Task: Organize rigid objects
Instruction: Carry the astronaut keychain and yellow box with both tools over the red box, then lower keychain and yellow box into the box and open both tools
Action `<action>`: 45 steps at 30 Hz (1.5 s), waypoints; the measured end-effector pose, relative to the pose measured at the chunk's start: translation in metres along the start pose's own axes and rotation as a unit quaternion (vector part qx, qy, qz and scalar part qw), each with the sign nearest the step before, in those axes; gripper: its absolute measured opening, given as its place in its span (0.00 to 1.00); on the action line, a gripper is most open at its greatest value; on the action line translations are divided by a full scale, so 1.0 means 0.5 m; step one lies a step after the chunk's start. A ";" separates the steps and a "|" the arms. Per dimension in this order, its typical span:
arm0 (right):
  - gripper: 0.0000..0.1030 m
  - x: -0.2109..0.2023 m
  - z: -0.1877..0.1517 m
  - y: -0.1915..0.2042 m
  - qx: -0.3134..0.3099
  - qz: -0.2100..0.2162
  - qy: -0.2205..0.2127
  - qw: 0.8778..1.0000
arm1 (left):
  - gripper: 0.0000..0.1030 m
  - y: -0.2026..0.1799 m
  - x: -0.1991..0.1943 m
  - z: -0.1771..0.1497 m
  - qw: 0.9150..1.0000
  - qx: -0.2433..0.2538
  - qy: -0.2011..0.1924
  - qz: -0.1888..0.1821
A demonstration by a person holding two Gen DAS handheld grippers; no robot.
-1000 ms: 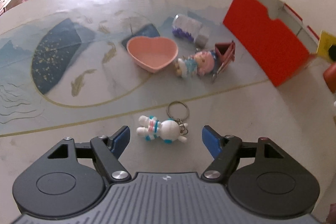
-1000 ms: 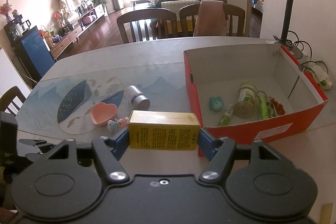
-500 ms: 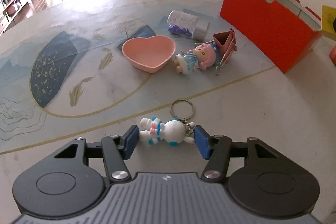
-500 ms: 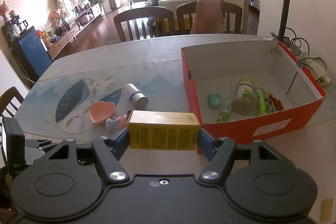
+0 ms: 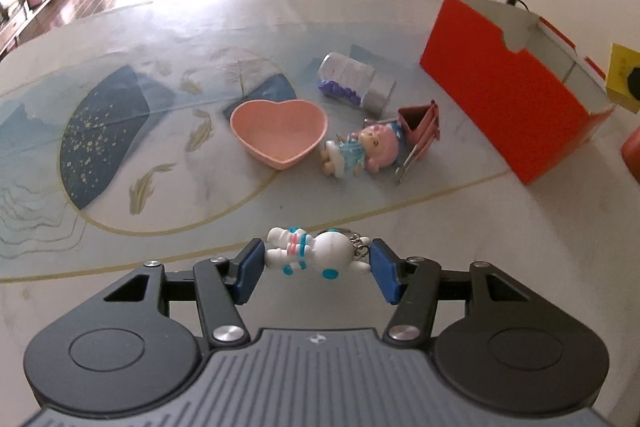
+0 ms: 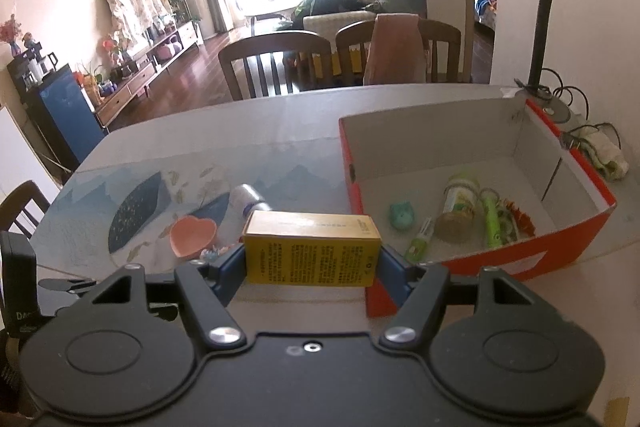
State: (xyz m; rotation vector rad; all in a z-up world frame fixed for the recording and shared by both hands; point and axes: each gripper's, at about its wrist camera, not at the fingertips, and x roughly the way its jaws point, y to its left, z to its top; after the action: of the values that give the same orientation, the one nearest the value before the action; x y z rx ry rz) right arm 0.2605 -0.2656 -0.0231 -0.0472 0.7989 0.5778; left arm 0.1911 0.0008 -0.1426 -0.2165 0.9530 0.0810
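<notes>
- Astronaut keychain (image 5: 316,254) lies crosswise between the blue pads of the left gripper (image 5: 315,267), which pinches it head and foot, on the near side of the red box (image 5: 508,95).
- Yellow carton (image 6: 312,253) is clamped in the right gripper (image 6: 313,269), just short of the red box's (image 6: 532,259) front corner.
- Pink heart dish (image 5: 279,131), doll (image 5: 360,151) and bottle (image 5: 356,83) lie left of the box.

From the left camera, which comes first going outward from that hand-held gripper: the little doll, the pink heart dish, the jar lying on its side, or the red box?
1. Little doll, ahead of the left hand-held gripper, slightly right.
2. Pink heart dish, just left of the doll; nearly level with it, so that order is a close call.
3. Jar, behind both.
4. Red box, far right; only its near corner comes closer.
</notes>
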 end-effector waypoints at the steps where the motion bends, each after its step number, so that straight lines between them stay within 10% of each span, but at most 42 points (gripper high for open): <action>1: 0.67 -0.001 0.005 -0.005 -0.001 0.000 -0.002 1.000 | 0.55 -0.002 -0.005 0.006 1.000 -0.007 -0.002 -0.003; 22: 0.67 0.018 0.055 -0.177 -0.020 -0.027 -0.021 0.999 | 0.55 -0.216 -0.093 0.223 0.993 0.012 -0.093 -0.073; 45: 0.67 0.132 0.050 -0.309 -0.038 -0.043 0.056 0.997 | 0.55 -0.464 0.135 0.421 0.994 0.085 -0.032 -0.056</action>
State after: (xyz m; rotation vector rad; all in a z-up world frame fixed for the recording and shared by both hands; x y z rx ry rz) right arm 0.3915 -0.3586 -0.0778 -0.1846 0.8801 0.5264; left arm 0.4366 -0.1811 -0.0457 -0.1093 0.8772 -0.0966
